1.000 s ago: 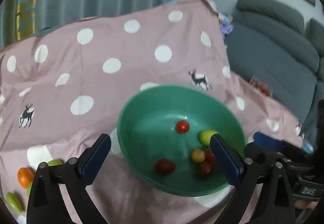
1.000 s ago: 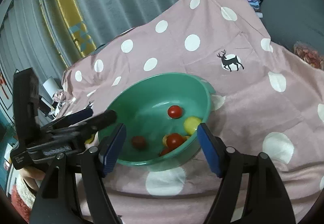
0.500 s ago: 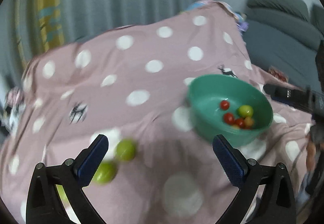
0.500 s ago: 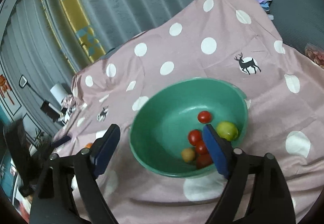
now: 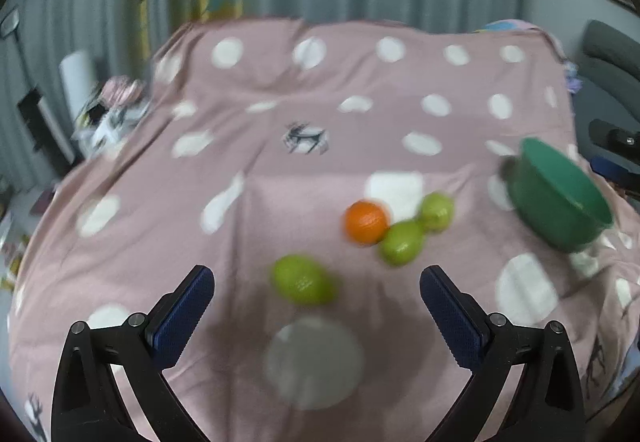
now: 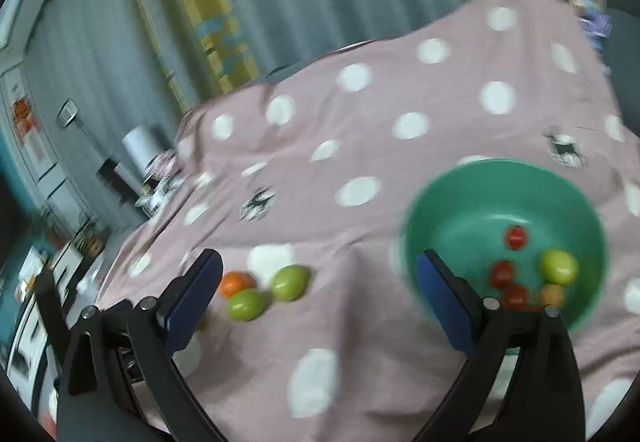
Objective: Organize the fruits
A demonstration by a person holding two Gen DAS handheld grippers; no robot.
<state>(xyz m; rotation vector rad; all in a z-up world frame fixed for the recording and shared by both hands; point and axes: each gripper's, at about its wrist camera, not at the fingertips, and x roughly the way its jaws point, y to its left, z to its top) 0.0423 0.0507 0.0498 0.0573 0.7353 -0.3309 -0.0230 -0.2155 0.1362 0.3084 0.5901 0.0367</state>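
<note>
Tongs both empty: our left gripper (image 5: 317, 296) spread wide over green fruit (image 5: 303, 279); our right gripper (image 6: 318, 284) opening, green bowl (image 6: 472, 198) beyond its right finger.

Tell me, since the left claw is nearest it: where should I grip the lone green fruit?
Take the lone green fruit across its narrow middle, from above. It lies on its side on the cloth, apart from the others, just ahead of the open left claw.
</note>
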